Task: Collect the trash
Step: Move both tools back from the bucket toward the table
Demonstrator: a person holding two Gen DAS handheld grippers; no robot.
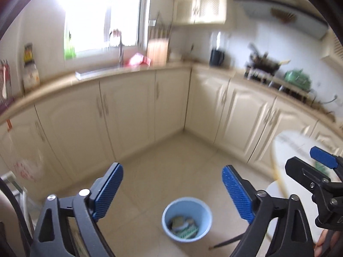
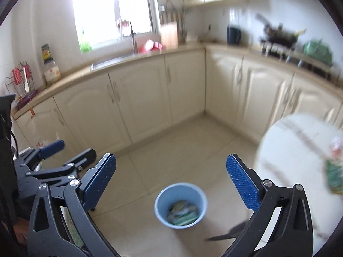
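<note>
Now both tongs spread and empty, left tongs (image 1: 172, 191), right tongs (image 2: 171, 184), above blue bin (image 1: 187, 218) of trash (image 1: 183, 226).

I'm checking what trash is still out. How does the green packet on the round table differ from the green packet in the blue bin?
The green packet on the round table lies in the open on the round table, uncollected; the green packet in the blue bin sits down inside the blue bin on the floor. The first has little around it, while the second is mixed with other trash. Both look green and patterned, though blurred.
</note>
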